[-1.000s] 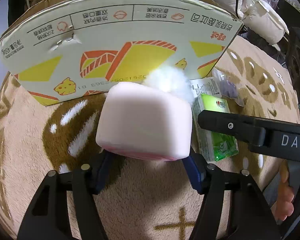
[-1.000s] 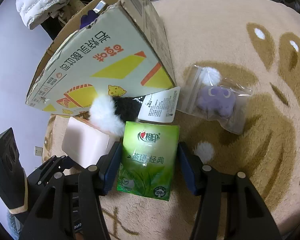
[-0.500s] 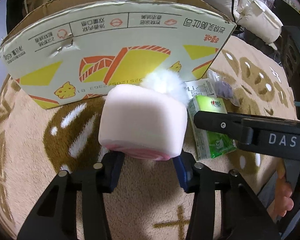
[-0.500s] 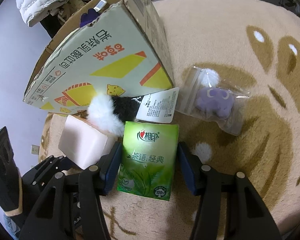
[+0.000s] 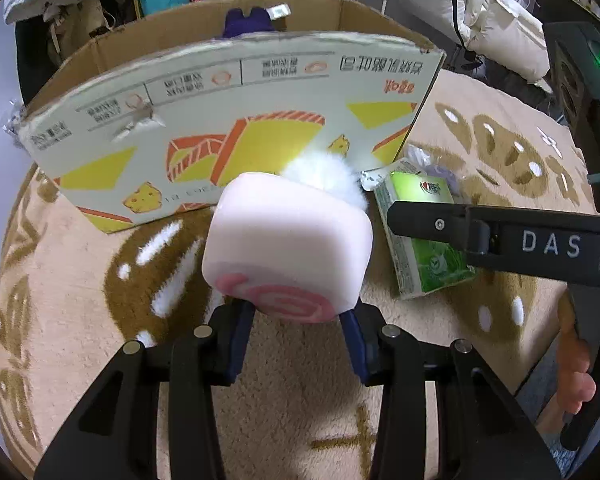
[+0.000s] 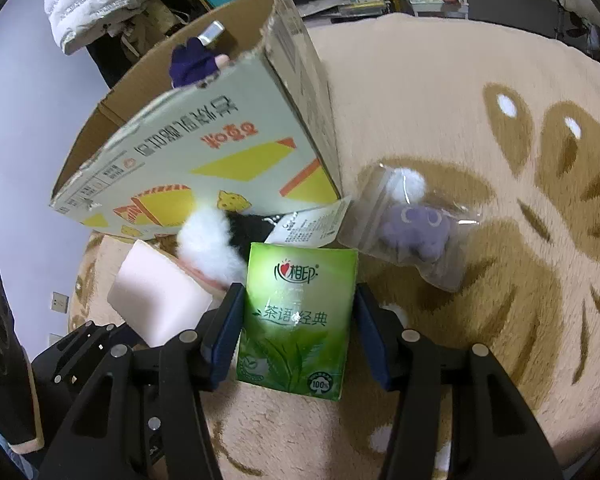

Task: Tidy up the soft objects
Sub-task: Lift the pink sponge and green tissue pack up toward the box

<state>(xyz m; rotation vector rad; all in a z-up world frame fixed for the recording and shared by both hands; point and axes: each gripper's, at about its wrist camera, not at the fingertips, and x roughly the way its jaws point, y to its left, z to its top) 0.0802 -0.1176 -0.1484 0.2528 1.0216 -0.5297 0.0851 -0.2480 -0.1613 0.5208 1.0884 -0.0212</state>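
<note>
My left gripper (image 5: 296, 334) is shut on a pink foam block (image 5: 288, 246) with a red swirl on its end, held above the rug in front of the cardboard box (image 5: 236, 120). The block also shows in the right wrist view (image 6: 160, 296). My right gripper (image 6: 296, 332) has its jaws on both sides of a green tissue pack (image 6: 296, 316), which lies on the rug; it also shows in the left wrist view (image 5: 420, 240). A white and black fluffy toy (image 6: 216, 240) lies between block and box.
A bagged purple plush (image 6: 416, 232) and a white paper tag (image 6: 312, 224) lie on the beige and brown rug (image 6: 480, 120) right of the box. A dark purple toy (image 6: 192, 62) sits inside the box. Clutter and white bedding stand behind.
My left gripper has closed tighter on the pink block and lifted it, tilting its swirl end into view. My right gripper stays around the tissue pack.
</note>
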